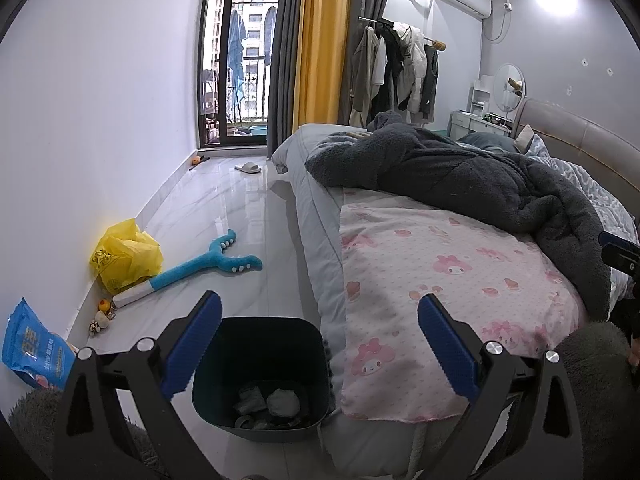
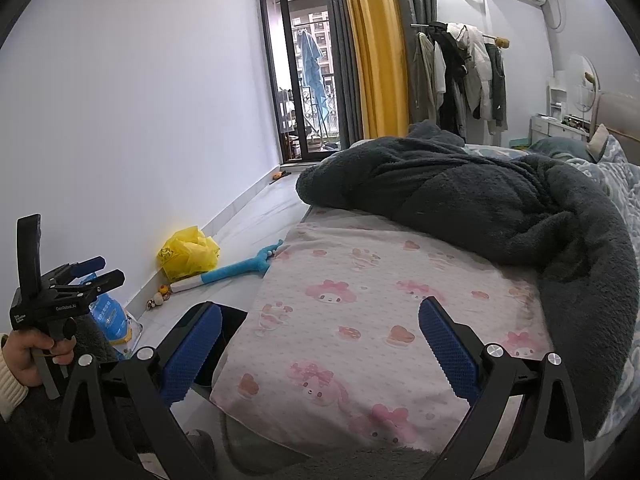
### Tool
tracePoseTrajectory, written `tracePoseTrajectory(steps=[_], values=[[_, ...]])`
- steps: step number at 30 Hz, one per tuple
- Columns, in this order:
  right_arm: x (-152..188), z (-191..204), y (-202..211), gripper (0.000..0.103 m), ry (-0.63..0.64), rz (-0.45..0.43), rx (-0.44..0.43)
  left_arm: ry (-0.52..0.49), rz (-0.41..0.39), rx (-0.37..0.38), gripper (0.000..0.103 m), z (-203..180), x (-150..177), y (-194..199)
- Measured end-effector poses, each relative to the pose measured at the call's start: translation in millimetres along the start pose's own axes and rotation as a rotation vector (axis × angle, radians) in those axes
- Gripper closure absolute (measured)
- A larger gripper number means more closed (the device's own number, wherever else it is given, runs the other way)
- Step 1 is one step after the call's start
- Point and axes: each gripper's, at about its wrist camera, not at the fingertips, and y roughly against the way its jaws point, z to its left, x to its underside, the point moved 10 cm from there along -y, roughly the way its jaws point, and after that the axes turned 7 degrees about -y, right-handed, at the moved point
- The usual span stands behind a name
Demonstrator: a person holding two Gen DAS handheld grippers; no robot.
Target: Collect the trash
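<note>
A dark bin (image 1: 260, 376) stands on the floor beside the bed, with crumpled paper trash (image 1: 282, 402) in its bottom. My left gripper (image 1: 320, 344) is open and empty, held above the bin and the bed's edge. It also shows in the right wrist view (image 2: 94, 270), held in a hand at the left. My right gripper (image 2: 320, 344) is open and empty above the pink patterned cloth (image 2: 380, 340) on the bed. The bin's edge (image 2: 224, 340) shows behind its left finger. A yellow plastic bag (image 1: 126, 256) and a blue snack packet (image 1: 34, 350) lie by the wall.
A blue and white plush toy (image 1: 200, 266) lies on the tiled floor, with small toys (image 1: 102, 314) near the wall. A dark fleece blanket (image 1: 460, 172) is heaped on the bed. A slipper (image 1: 248, 167), a balcony door and a clothes rack (image 1: 396, 68) are farther off.
</note>
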Motion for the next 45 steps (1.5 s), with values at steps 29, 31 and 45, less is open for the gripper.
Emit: tracePoseTrajectory(steps=[29,31,45], values=[[-0.2,2.2,0.7,0.003,0.007,0.001,0.003,0.007,0.007,0.0,0.003,1.2,3.2,1.1],[-0.1,1.9,0.5,0.003,0.006,0.002,0.003,0.006,0.006,0.001,0.003,1.3,3.3,1.1],[0.1,3.3,0.9,0.003,0.009,0.002,0.004,0.012,0.0,0.003,0.003,2.4,2.8,2.4]])
